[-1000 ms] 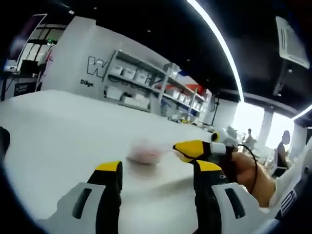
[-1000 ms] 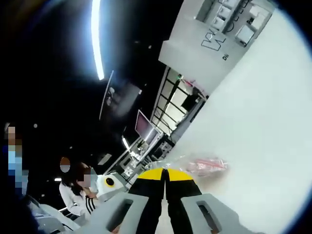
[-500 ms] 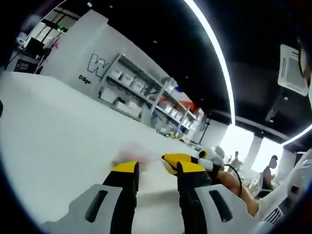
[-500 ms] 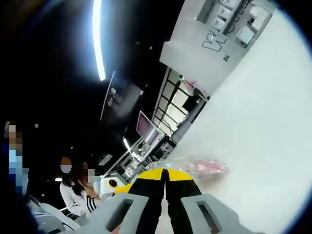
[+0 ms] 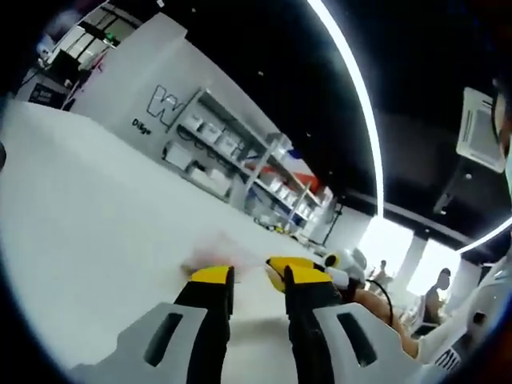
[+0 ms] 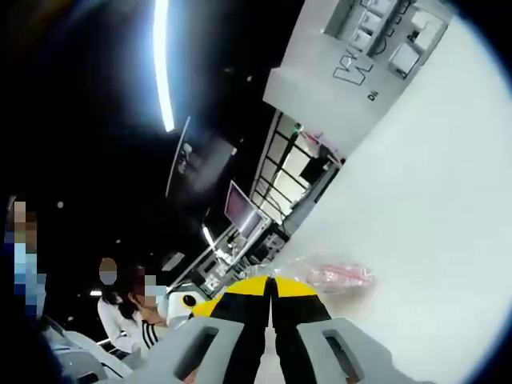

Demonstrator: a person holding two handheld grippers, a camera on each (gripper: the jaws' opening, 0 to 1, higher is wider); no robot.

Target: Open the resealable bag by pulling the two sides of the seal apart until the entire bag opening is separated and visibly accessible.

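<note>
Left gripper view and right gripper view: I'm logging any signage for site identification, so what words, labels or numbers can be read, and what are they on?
"W": large outlined letter on the white wall, cut off by the shelving; the same sign appears in the right gripper view.
"Di&ge" or similar: small dark word on the wall under the "W"; too blurred to be sure.
Letters on the white sleeve: cut off, unreadable.
Bin labels on the shelving: too small.

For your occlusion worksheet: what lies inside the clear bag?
In the right gripper view, the bag holds something pink with red, too blurred to identify. The shut right tongs cover its near edge, so the seal there cannot be seen.
</note>
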